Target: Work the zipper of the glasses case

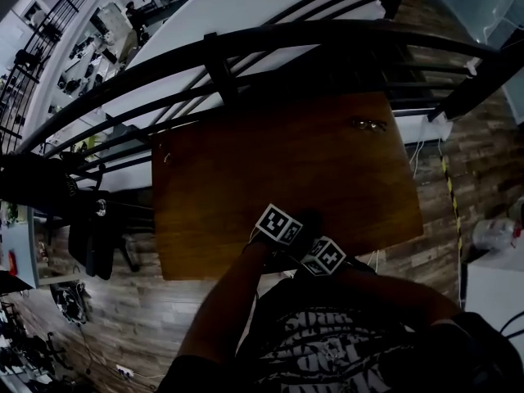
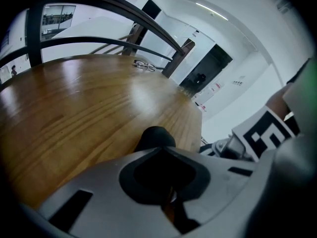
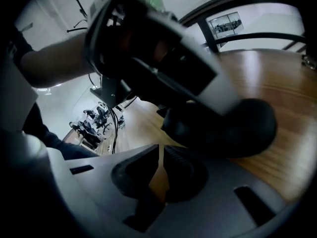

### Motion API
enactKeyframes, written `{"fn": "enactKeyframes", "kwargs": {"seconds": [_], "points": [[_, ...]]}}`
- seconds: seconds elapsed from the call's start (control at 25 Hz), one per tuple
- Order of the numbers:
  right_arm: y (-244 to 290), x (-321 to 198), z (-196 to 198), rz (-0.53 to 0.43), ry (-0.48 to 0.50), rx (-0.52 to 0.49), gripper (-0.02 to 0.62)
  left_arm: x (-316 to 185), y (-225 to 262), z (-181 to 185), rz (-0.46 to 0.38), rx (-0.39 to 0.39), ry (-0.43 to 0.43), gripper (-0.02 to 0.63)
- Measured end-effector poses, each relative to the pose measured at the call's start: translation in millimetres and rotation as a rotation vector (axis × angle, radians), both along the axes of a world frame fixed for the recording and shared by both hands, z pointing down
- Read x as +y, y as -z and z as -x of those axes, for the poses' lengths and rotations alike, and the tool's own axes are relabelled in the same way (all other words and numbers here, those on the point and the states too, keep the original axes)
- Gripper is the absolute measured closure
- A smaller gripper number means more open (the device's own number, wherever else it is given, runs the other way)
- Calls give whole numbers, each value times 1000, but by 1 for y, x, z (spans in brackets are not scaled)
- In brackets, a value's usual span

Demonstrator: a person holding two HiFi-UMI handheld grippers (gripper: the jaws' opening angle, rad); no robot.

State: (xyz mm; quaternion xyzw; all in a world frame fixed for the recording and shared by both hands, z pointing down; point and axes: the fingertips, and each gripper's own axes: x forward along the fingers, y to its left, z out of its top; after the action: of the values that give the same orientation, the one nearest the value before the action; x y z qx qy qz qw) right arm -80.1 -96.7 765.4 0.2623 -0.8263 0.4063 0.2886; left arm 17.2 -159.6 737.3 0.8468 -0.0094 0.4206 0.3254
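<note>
At the near edge of the table, item: dark case, lying between our two tools; glasses lay well apart at the far side. Left gripper: tongs pressed together just short of the case, whether on a thin tab we could not tell. Right gripper: tongs a slit apart, bare wood showing through, nothing pinched. Progress: zipper line too dark to read; we judged the pull outside the right tool's hold, so a grip and the zipper run were left to do. Pose: both tools slanted downward, close side by side, forearms drawn in to the body
</note>
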Motion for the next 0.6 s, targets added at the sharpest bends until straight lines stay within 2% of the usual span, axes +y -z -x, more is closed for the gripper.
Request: {"fn": "enactKeyframes", "kwargs": {"seconds": [0.16, 0.28, 0.4, 0.6], "points": [[21, 1, -50, -100, 42, 93, 575, -3, 2, -2, -59, 2, -8, 599], [43, -10, -75, -237, 118, 152, 577, 1, 6, 2, -73, -17, 3, 598], [59, -22, -88, -337, 234, 196, 577, 7, 8, 9, -104, -59, 17, 598], [71, -34, -87, -460, 467, 251, 577, 6, 23, 23, -179, -70, 129, 598]]}}
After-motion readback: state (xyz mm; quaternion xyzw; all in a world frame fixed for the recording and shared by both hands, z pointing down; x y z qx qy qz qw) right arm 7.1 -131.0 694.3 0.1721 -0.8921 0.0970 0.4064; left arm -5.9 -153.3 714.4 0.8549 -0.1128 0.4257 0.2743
